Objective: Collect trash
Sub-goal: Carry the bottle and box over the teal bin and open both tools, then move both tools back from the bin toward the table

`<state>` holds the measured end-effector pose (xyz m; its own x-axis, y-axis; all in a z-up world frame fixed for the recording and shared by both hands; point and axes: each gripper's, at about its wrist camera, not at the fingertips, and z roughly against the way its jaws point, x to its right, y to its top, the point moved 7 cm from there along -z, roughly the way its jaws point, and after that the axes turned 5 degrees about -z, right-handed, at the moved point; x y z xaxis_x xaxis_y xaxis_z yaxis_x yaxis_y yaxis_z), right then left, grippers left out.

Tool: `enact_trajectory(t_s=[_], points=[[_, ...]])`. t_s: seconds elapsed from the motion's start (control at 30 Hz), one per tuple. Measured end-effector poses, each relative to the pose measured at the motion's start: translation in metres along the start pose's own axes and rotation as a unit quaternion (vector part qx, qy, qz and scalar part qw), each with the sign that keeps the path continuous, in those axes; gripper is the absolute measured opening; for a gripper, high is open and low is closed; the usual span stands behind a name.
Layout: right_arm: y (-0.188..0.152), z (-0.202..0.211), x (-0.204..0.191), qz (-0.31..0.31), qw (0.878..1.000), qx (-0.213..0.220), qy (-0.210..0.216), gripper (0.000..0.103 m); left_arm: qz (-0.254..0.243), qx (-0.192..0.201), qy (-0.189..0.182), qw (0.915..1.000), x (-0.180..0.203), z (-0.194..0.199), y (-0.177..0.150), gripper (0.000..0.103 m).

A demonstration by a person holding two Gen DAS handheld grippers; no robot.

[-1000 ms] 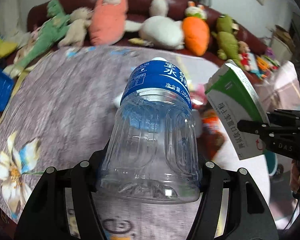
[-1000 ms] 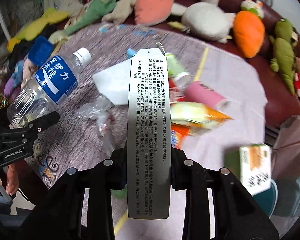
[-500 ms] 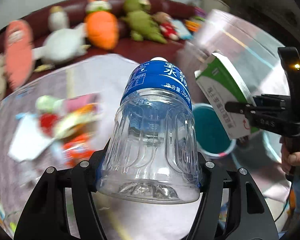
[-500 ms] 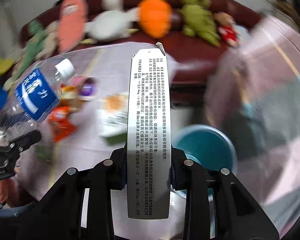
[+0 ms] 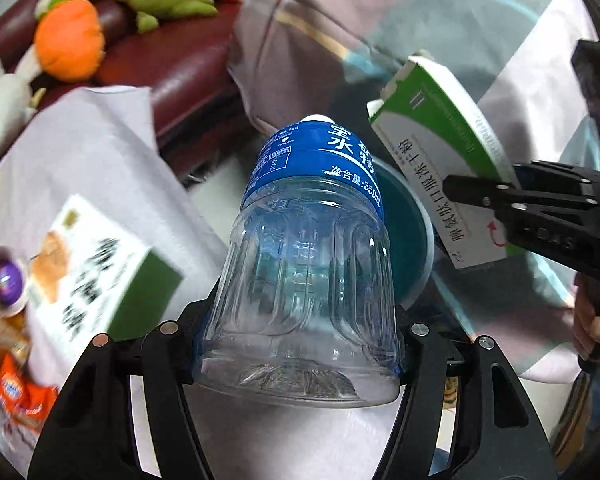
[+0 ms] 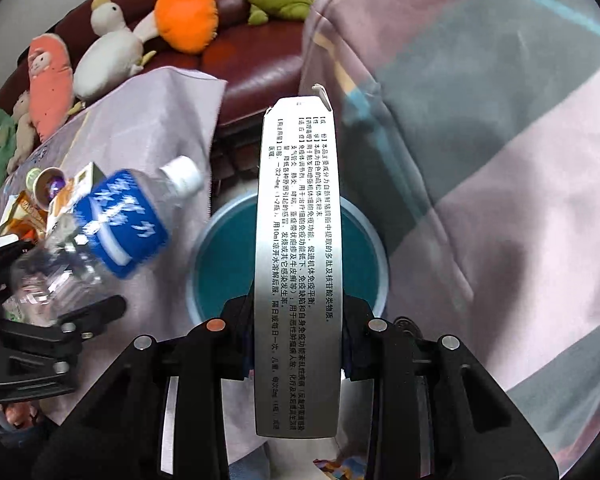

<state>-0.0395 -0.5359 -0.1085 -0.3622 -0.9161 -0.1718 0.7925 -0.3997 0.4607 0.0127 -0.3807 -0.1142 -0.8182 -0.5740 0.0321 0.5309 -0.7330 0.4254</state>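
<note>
– Teal bin (image 6: 228, 264) on the floor, below both loads. Which step is this?

– The carry to the drop, I judge. The left gripper (image 5: 300, 344) pinches a clear plastic bottle (image 5: 308, 272) near its base, cap pointing toward the bin. The right gripper (image 6: 298, 340) is clamped on a flat medicine box (image 6: 298, 248), held upright over the bin's mouth.

– So what does the next move call for?

– Probably spreading the right jaws so the box falls inside, then bringing the bottle over the rim; from the right wrist it hangs to the left of the opening.

– Anything left?

– Yes, wrappers (image 5: 16, 392) and 1 carton (image 5: 88, 268) lie on the table (image 5: 92, 136).
</note>
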Motion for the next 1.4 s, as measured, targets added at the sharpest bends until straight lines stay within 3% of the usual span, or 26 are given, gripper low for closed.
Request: enact_trajectory(t_s=[0.13,0.33,0.87,1.03,1.23,1.4], points=[[0.003,-0.007,0.007,-0.006,1.000,-0.009,0.004,0.030,-0.002,-0.021,0.018,0.9996,0.001,-0.031,0.015,0.066],[0.001,-0.021,0.012,-0.011,1.000,-0.026,0.013,0.030,0.004,-0.028,0.028,0.9992,-0.011,-0.042,0.013,0.073],[-0.001,-0.050,-0.002,-0.004,0.998,-0.058,0.013,0.032,0.013,0.017,0.035,0.9991,-0.025,0.003,-0.002,0.077],[0.002,-0.051,-0.006,0.000,0.998,-0.060,0.007,0.063,0.016,0.030,0.039,0.9987,-0.030,0.014,-0.002,0.079],[0.004,-0.045,-0.010,0.002,0.998,-0.064,-0.006,0.072,0.032,0.050,0.042,0.9974,-0.044,0.033,-0.007,0.084],[0.003,-0.035,-0.012,-0.006,0.998,-0.064,-0.015,0.073,0.045,0.058,0.044,0.9963,-0.056,0.047,-0.016,0.086]])
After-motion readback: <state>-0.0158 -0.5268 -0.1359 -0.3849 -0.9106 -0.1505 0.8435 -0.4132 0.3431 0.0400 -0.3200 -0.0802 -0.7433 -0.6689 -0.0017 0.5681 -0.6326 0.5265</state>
